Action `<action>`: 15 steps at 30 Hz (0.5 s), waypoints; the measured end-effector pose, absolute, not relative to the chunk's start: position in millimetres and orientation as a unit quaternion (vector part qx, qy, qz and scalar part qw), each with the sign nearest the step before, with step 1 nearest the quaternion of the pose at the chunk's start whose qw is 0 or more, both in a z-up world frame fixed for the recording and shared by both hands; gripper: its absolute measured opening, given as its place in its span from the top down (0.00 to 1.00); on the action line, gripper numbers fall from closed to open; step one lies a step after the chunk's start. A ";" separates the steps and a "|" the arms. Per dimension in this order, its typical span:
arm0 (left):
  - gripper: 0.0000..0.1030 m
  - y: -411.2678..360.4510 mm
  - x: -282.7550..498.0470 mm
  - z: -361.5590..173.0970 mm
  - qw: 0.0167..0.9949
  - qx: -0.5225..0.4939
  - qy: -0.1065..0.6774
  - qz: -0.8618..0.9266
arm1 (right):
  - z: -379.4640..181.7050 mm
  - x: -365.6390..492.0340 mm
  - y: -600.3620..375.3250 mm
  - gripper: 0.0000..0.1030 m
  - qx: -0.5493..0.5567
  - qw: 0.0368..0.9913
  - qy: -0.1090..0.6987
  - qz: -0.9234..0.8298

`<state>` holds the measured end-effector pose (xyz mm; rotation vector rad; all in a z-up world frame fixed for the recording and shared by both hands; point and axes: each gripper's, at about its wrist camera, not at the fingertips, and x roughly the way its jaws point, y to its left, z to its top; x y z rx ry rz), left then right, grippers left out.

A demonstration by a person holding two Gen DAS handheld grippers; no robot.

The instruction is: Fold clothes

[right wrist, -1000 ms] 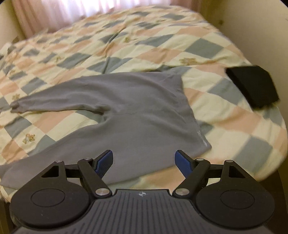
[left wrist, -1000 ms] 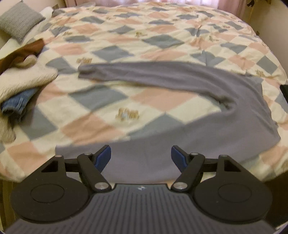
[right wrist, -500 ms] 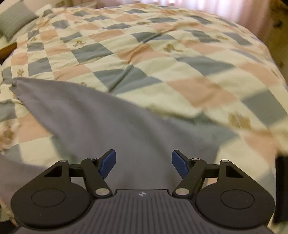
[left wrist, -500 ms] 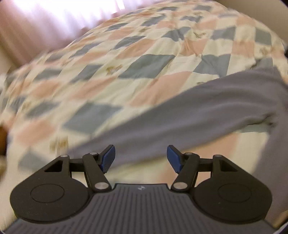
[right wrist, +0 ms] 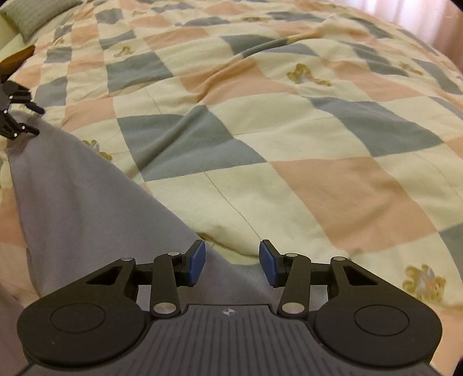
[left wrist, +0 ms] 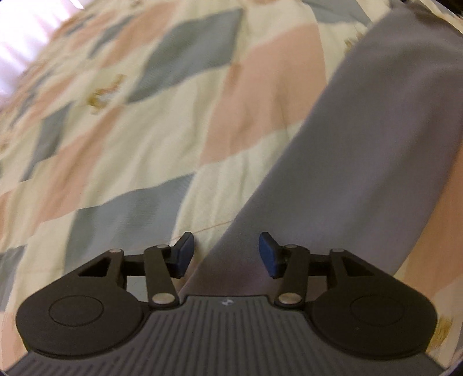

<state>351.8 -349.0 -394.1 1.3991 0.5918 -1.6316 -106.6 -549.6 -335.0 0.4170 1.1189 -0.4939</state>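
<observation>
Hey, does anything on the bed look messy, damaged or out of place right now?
Nothing stands out. The grey garment lies flat and unfolded on the checked quilt, which only shows ordinary soft creases. Both the left hand-held gripper and right hand-held gripper are open at the garment's edges. No spills or damage show.

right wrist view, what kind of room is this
Most likely a bedroom. A wide bed is covered by a checked quilt with small bear prints, a grey pillow lies at its far corner, and a grey long-sleeved top is spread on it for folding.
</observation>
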 end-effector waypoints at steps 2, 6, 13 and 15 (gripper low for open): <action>0.65 -356.1 357.4 -402.7 0.413 0.567 0.247 -0.668 | -339.6 -100.6 -553.6 0.55 0.191 0.797 0.530 -0.218; 1.00 -356.6 355.7 -407.8 0.394 0.570 0.241 -0.679 | -349.7 -90.0 -559.6 0.55 0.182 0.787 0.558 -0.190; 1.00 -333.7 349.6 -398.3 0.420 0.563 0.216 -0.678 | -355.7 -90.0 -555.4 0.55 0.160 0.769 0.601 -0.146; 1.00 -329.3 350.0 -401.1 0.425 0.560 0.216 -0.677 | -358.1 -94.3 -553.9 0.55 0.164 0.764 0.607 -0.143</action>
